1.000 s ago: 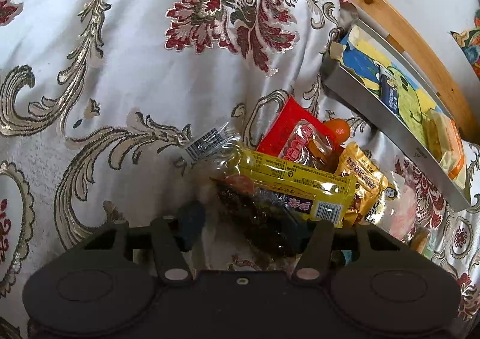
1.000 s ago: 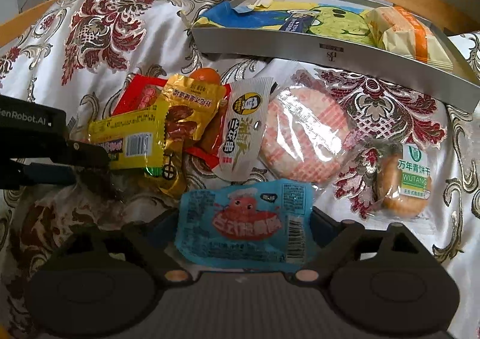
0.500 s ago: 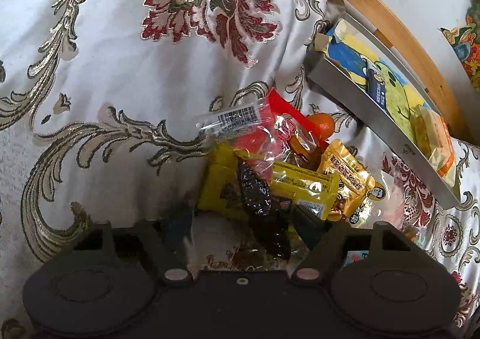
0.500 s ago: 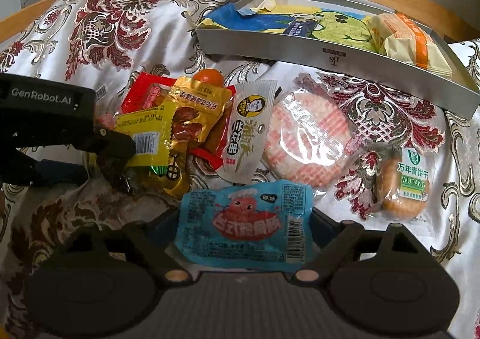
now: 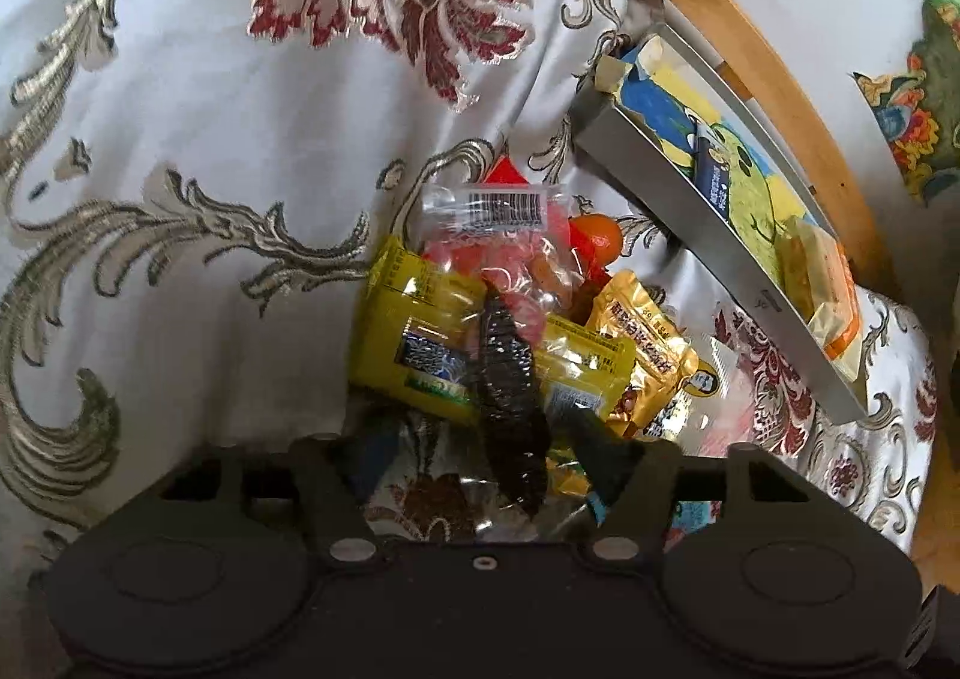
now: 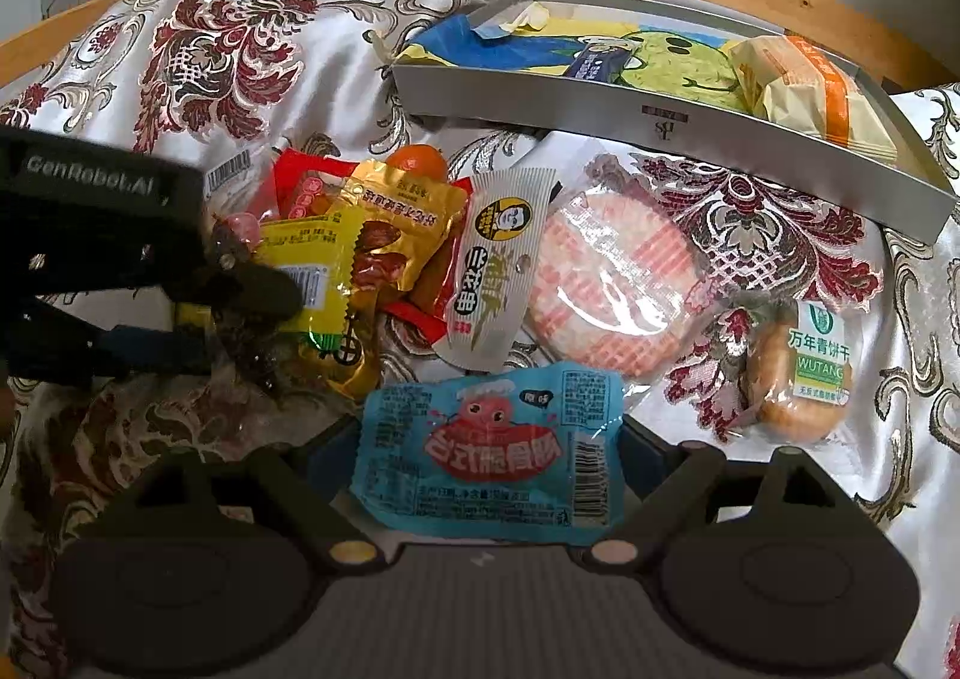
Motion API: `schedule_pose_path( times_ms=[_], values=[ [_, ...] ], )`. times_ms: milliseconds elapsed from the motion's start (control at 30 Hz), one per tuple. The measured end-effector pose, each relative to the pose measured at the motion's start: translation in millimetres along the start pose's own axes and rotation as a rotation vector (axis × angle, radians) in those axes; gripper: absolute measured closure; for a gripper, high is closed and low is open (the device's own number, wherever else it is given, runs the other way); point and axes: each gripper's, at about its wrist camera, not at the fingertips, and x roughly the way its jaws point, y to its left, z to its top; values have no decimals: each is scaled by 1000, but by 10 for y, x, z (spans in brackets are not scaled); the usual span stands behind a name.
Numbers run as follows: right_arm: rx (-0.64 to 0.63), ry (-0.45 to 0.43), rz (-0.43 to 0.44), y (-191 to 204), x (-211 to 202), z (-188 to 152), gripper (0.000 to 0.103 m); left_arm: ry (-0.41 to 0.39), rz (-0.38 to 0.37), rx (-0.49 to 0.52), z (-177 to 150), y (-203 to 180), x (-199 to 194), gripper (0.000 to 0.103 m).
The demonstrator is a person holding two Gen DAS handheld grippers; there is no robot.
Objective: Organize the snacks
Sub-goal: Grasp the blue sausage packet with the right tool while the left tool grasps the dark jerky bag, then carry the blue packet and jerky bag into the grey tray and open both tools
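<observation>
While the right claw [image 6: 486, 457] gapes around a blue packet [image 6: 489, 448], only its view shows the left claw [image 6: 240, 313] clamping a clear packet [image 5: 510, 379].

You are getting bright, even light; glare is glinting off the foil snack packets [image 5: 645, 343], fisheye warping is bending the tray [image 6: 660, 108] edges, and the left gripper [image 6: 180, 313] is smearing with blur.

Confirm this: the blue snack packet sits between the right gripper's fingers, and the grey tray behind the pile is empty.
Not quite. The blue snack packet does sit between the right gripper fingers, but the grey tray is not empty: it holds a blue and yellow packet and an orange-striped pastry pack. The right wrist view shows it.
</observation>
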Motion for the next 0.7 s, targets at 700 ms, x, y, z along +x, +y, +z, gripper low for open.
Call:
schedule_pose_path(
  times_ms=[700],
  values=[
    [-5,18,-15,18,-87,15,14,26,-19,78,-118,-137,-76,52]
  ],
)
